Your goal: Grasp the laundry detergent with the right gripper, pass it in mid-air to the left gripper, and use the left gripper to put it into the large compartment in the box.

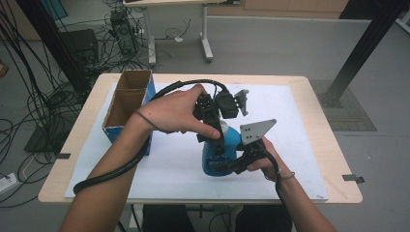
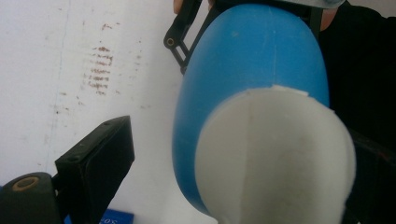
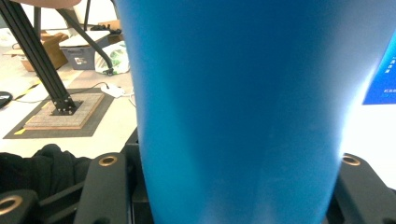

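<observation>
A blue bottle (image 1: 229, 145) with a white cap (image 1: 224, 127) stands on the white sheet (image 1: 290, 125) near the table's middle. My right gripper (image 1: 220, 166) comes in low from the right and is shut on the bottle's body; in the right gripper view the blue bottle (image 3: 243, 107) sits between both black fingers (image 3: 105, 186). My left gripper (image 1: 218, 137) reaches down from above with its jaws open around the cap. In the left gripper view the cap (image 2: 275, 154) is close, and the left finger (image 2: 95, 168) stands apart from it. The other finger is mostly hidden behind the cap.
An open cardboard box (image 1: 126, 104) with blue sides stands at the table's left, close to my left forearm. The wooden table edge (image 1: 333, 145) borders the sheet. Cables and black frame posts (image 1: 367, 43) surround the table on the floor.
</observation>
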A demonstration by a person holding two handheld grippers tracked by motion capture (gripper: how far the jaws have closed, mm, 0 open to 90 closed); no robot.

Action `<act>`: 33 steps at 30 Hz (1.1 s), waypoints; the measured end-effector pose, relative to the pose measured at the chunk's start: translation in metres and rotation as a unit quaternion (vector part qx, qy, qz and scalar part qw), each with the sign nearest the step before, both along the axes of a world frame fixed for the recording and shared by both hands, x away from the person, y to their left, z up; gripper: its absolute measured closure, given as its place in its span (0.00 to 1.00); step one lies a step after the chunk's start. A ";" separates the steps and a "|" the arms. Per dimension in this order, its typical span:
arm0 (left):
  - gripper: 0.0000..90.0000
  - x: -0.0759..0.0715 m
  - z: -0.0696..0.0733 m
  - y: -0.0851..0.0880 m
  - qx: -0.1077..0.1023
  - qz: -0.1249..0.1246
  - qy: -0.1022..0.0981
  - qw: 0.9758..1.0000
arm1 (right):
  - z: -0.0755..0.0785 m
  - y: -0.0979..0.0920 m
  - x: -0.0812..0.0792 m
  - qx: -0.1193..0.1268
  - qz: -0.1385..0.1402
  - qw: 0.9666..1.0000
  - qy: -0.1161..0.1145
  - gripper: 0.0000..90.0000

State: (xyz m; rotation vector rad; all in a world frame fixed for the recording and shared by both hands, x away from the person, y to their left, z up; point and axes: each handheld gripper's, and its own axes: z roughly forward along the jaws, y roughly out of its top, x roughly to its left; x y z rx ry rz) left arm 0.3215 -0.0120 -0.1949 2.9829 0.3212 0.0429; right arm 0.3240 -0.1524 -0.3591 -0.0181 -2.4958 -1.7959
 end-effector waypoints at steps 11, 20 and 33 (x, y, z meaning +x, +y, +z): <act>0.10 0.000 0.001 0.000 -0.001 0.001 -0.001 1.000 | 0.000 0.000 0.000 -0.001 0.000 1.000 -0.001 0.46; 0.10 0.000 0.001 0.000 -0.001 0.001 -0.003 1.000 | 0.000 0.001 0.000 -0.001 0.000 1.000 -0.001 0.46; 0.09 -0.001 0.002 0.000 -0.007 -0.001 0.000 1.000 | 0.000 0.002 -0.001 -0.002 0.003 1.000 -0.001 0.46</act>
